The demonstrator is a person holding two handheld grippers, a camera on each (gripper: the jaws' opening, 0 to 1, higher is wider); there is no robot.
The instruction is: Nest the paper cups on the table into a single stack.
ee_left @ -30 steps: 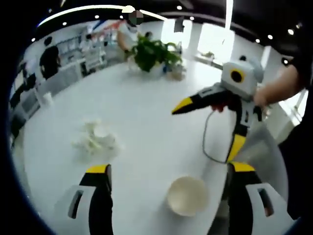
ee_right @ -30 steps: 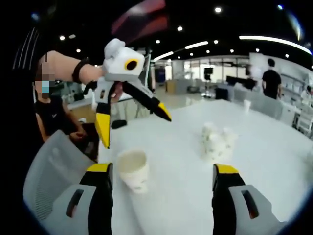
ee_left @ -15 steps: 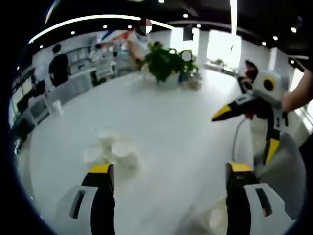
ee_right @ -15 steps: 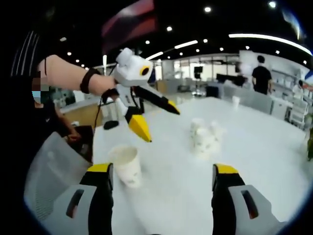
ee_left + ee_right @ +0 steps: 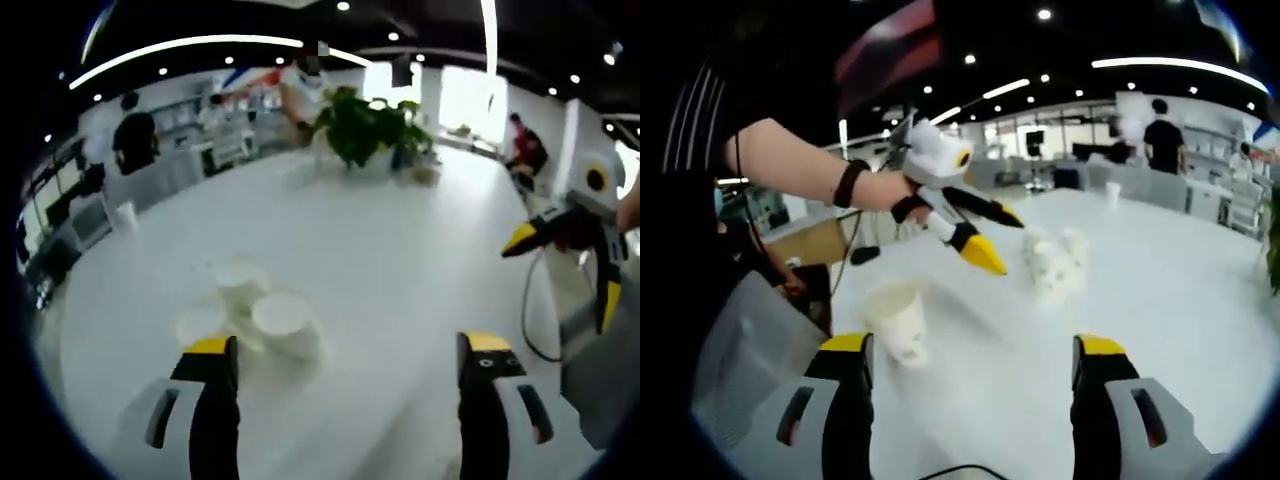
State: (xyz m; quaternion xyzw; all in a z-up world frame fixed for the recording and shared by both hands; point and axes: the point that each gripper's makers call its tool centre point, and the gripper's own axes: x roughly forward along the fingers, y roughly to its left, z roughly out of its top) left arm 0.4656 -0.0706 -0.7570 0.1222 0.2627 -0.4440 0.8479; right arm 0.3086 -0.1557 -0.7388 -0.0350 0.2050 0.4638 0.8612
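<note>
no readable text, labels, brands or numbers anywhere

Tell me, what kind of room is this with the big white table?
It looks like a big open office or showroom, though I can't be sure. There is a long white table with a potted plant on it, rows of ceiling lights, and people standing near desks at the back.

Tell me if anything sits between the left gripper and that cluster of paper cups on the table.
Nothing visible does. In the left gripper view, the cluster of paper cups stands just ahead of the open left gripper, with only bare white table around it. The right gripper hangs off to the side.
</note>
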